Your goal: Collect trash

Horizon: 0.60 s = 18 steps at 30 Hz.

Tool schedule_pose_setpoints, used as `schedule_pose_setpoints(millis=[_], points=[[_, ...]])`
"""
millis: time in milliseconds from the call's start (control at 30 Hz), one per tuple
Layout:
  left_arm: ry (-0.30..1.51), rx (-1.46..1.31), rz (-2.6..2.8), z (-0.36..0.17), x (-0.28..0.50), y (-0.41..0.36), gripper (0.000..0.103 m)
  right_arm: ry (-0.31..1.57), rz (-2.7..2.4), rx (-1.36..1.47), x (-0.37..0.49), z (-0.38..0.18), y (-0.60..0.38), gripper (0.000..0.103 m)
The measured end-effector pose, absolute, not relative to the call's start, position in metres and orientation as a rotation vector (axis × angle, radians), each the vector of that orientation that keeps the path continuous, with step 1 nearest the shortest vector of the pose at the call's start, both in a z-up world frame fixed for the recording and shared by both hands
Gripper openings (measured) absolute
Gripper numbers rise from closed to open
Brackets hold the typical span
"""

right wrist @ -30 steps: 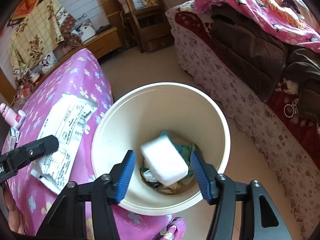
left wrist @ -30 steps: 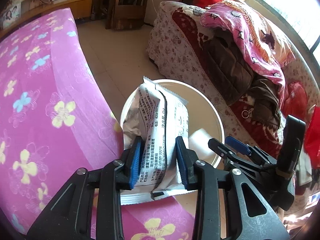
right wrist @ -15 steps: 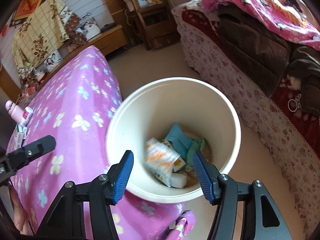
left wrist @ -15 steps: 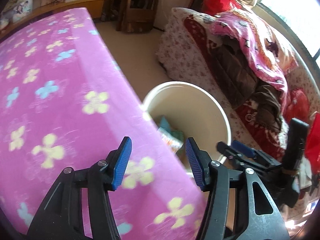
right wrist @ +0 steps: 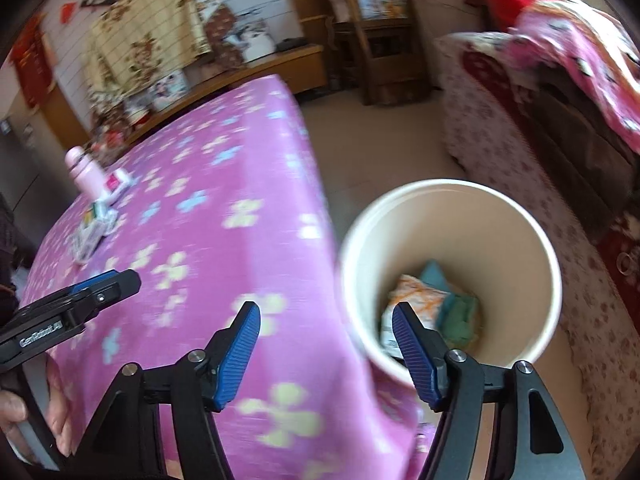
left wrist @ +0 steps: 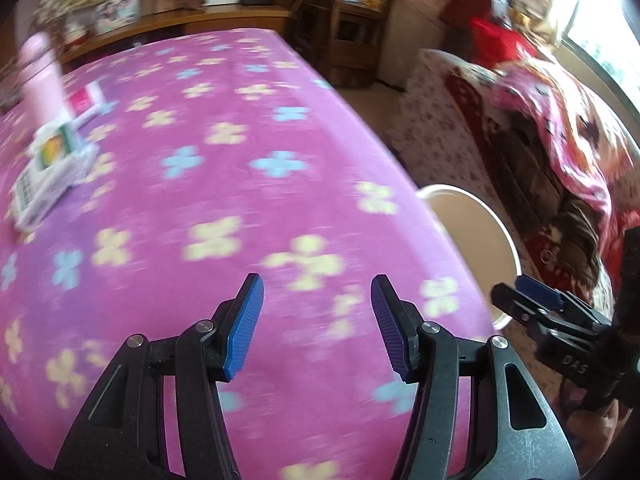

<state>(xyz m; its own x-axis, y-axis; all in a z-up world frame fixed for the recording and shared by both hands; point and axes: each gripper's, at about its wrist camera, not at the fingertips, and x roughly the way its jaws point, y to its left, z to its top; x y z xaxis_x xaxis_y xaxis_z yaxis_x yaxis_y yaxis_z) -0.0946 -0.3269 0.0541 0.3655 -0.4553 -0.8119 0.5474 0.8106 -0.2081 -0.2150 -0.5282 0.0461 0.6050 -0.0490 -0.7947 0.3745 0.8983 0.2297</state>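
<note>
My left gripper (left wrist: 316, 320) stands open and empty above the pink flowered tablecloth (left wrist: 256, 128). At the table's right edge, on the floor, is the cream bin (left wrist: 476, 232). My right gripper (right wrist: 326, 344) hangs over the table's edge beside the bin (right wrist: 484, 236); its jaws are opening with nothing between them. Inside the bin lie an orange-and-white wrapper (right wrist: 416, 300) and teal scraps (right wrist: 460, 308). A white printed packet (left wrist: 52, 172) lies on the far left of the table. Each gripper shows in the other's view: the right gripper (left wrist: 528, 304) and the left gripper (right wrist: 80, 300).
A pink bottle (left wrist: 40, 76) and a small pink-and-white box (left wrist: 86, 100) stand behind the packet. A sofa (right wrist: 520, 152) piled with blankets and clothes runs along the right. A wooden shelf (right wrist: 376, 32) and a low cabinet (right wrist: 280, 64) line the back wall. A hand (right wrist: 52, 420) holds the left gripper.
The left gripper let go of the white printed wrapper and the right one dropped a white block; an orange-and-white wrapper now lies in the bin. Both grippers swung left, away from the bin, over the table.
</note>
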Motion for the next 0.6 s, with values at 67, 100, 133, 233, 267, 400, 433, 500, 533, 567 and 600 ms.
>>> schedule_pose_setpoints(millis=[67,100,133,233,267,400,433,500,533,567,600], points=[[1.009,0.094,-0.599,0.054,-0.083,-0.3,0.054,0.898,-0.202,0.398,-0.203,0.047,-0.511,0.068],[1.009,0.088,-0.571,0.054,-0.074,-0.284,0.054,0.902,-0.185,0.397,-0.197,0.047,-0.503,0.068],[1.007,0.082,-0.549,0.055,-0.067,-0.271,0.054,0.908,-0.162,0.392,-0.19,0.047,-0.494,0.068],[0.994,0.049,-0.485,0.058,-0.039,-0.226,0.054,0.919,-0.113,0.364,-0.172,0.047,-0.47,0.068],[0.984,0.036,-0.464,0.06,-0.029,-0.212,0.054,0.921,-0.099,0.354,-0.165,0.047,-0.463,0.068],[0.947,-0.022,-0.393,0.07,0.016,-0.168,0.071,0.931,-0.063,0.335,-0.146,0.044,-0.443,0.068],[0.944,-0.039,-0.369,0.073,0.031,-0.16,0.071,0.938,-0.055,0.334,-0.141,0.042,-0.439,0.068],[0.938,-0.067,-0.329,0.075,0.055,-0.149,0.071,0.949,-0.043,0.333,-0.134,0.04,-0.432,0.068],[0.931,-0.089,-0.303,0.075,0.069,-0.142,0.071,0.953,-0.039,0.332,-0.131,0.038,-0.43,0.068],[0.93,-0.103,-0.282,0.073,0.08,-0.137,0.071,0.959,-0.033,0.329,-0.128,0.036,-0.426,0.068],[0.938,-0.117,-0.258,0.07,0.091,-0.132,0.071,0.962,-0.028,0.326,-0.127,0.036,-0.424,0.068]])
